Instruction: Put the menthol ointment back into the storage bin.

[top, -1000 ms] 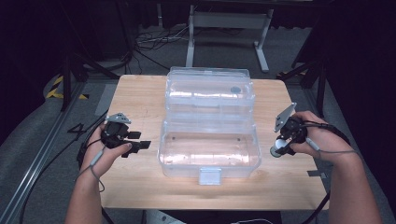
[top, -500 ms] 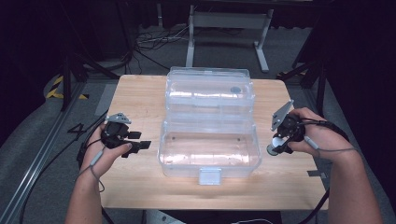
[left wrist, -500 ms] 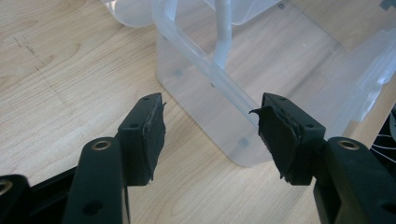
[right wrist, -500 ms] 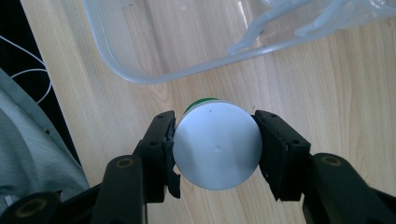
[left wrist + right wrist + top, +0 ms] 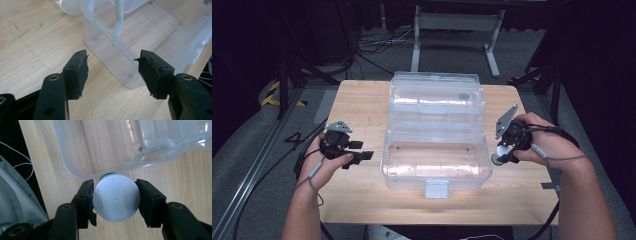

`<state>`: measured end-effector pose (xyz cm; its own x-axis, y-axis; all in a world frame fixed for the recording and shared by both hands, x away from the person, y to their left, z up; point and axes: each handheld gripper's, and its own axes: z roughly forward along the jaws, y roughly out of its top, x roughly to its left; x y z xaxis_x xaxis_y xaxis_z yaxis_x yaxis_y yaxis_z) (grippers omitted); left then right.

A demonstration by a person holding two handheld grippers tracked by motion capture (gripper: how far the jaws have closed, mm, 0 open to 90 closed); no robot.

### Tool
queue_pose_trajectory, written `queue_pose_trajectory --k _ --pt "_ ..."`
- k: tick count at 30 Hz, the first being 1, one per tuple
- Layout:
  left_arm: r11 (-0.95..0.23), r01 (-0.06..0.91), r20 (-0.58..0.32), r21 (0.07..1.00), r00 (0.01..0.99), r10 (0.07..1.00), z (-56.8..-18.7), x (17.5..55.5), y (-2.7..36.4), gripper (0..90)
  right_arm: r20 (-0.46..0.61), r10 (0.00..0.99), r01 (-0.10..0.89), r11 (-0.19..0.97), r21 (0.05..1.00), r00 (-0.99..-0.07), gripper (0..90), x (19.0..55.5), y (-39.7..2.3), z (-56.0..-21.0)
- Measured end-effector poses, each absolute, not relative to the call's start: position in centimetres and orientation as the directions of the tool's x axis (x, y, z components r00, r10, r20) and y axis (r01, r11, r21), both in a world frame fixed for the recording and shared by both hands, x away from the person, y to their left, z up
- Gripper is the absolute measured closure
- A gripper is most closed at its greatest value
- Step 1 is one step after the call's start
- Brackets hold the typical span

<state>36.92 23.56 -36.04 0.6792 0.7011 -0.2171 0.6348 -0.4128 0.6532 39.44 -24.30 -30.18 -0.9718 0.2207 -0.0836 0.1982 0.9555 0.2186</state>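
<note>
A clear plastic box (image 5: 436,176) stands open in the middle of the wooden table, its lid (image 5: 437,97) folded back behind it. My right gripper (image 5: 499,156) hangs just off the box's right end, shut on a small can (image 5: 496,159). In the right gripper view the can (image 5: 116,200) shows a round grey end with a green edge, and the right gripper (image 5: 115,185) presses on both its sides above the box's corner (image 5: 75,170). My left gripper (image 5: 363,150) rests left of the box. In the left gripper view it (image 5: 112,67) stands open and empty, facing the box wall (image 5: 110,40).
Bare wood lies in front of the box and on both sides of it (image 5: 362,195). A white latch (image 5: 436,189) sticks out from the box's front. Cables and a metal stand (image 5: 452,30) sit on the floor beyond the table's far edge.
My right hand has lifted a little and moved left toward the box's right end with the can in its grip. The left hand and the box have stayed put.
</note>
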Motion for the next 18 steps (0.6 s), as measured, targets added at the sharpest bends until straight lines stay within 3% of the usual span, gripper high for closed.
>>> queue_pose_trajectory --k 18 --pt "-0.415 0.635 -0.216 0.651 0.68 0.701 -36.0 36.9 23.5 40.8 -0.068 0.179 0.159 0.961 0.228 -0.982 50.5 39.2 -22.1 -30.0"
